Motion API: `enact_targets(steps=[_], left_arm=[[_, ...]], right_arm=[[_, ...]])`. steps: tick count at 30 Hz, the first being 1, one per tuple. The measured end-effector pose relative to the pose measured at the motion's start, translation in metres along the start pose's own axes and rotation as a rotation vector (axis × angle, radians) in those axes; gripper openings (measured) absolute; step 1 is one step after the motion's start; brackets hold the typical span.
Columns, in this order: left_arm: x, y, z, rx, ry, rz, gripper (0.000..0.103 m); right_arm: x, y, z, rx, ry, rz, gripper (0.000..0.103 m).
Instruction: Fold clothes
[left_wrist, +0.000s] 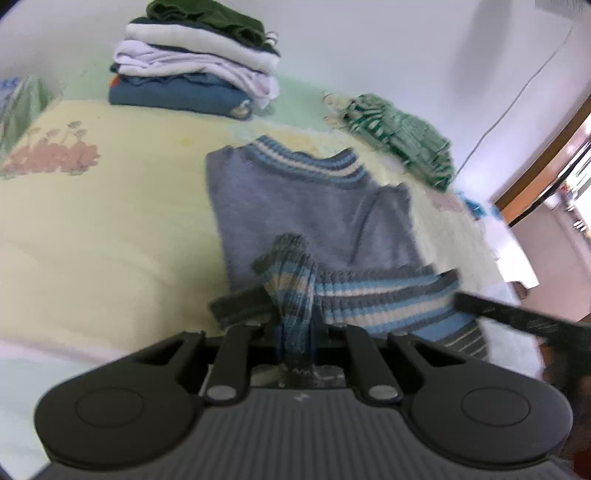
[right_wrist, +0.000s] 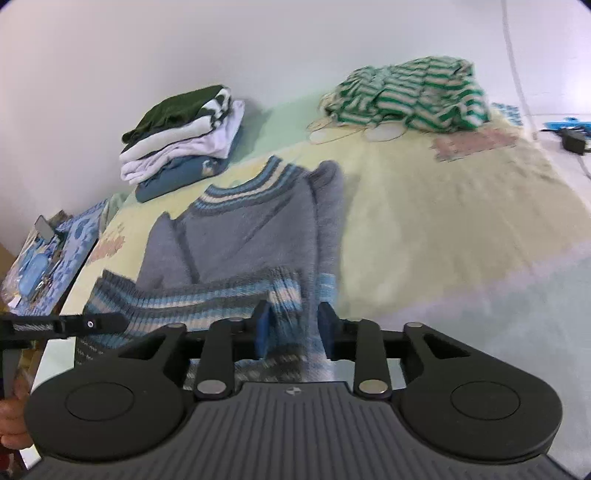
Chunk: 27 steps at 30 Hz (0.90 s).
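Observation:
A grey-blue knit sweater (left_wrist: 295, 206) (right_wrist: 240, 236) with a blue and cream striped collar lies on the yellow blanket, its sleeves folded in. Its striped hem (left_wrist: 369, 299) (right_wrist: 184, 299) is lifted toward me. My left gripper (left_wrist: 295, 332) is shut on a bunched fold of that hem. In the right wrist view it shows as a black bar (right_wrist: 74, 323) at the left. My right gripper (right_wrist: 294, 328) has its blue pads apart, and the hem's right corner hangs loosely between them, not pinched. One of its fingers (left_wrist: 517, 317) crosses the left wrist view.
A stack of folded clothes (left_wrist: 192, 62) (right_wrist: 181, 140) stands at the back by the wall. A crumpled green and white striped garment (left_wrist: 399, 136) (right_wrist: 406, 96) lies at the back right. Blue patterned items (right_wrist: 48, 258) lie off the bed's left edge. A hand (right_wrist: 11, 424) shows low left.

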<state>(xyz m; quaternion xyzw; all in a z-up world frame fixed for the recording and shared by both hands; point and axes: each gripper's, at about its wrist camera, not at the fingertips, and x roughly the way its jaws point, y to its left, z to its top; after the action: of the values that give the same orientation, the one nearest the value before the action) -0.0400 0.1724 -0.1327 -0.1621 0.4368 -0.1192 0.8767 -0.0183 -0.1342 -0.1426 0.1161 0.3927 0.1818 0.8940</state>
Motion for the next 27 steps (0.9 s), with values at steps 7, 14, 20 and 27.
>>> enact_targets(steps=[7, 14, 20, 27], left_arm=[[0.003, -0.002, 0.004, 0.001, -0.003, -0.032, 0.008], [-0.009, 0.015, -0.004, -0.070, -0.016, -0.027, 0.044], [0.002, 0.007, 0.009, -0.046, -0.064, -0.040, 0.003], [0.010, -0.007, 0.009, 0.042, -0.068, -0.116, 0.004]], right_arm=[[-0.004, 0.002, -0.017, -0.016, 0.071, 0.008, 0.023], [-0.006, 0.005, -0.016, -0.016, 0.039, 0.026, 0.031], [0.001, 0.009, -0.012, -0.018, 0.031, 0.021, 0.031], [-0.013, 0.004, -0.013, 0.005, -0.022, -0.007, 0.031]])
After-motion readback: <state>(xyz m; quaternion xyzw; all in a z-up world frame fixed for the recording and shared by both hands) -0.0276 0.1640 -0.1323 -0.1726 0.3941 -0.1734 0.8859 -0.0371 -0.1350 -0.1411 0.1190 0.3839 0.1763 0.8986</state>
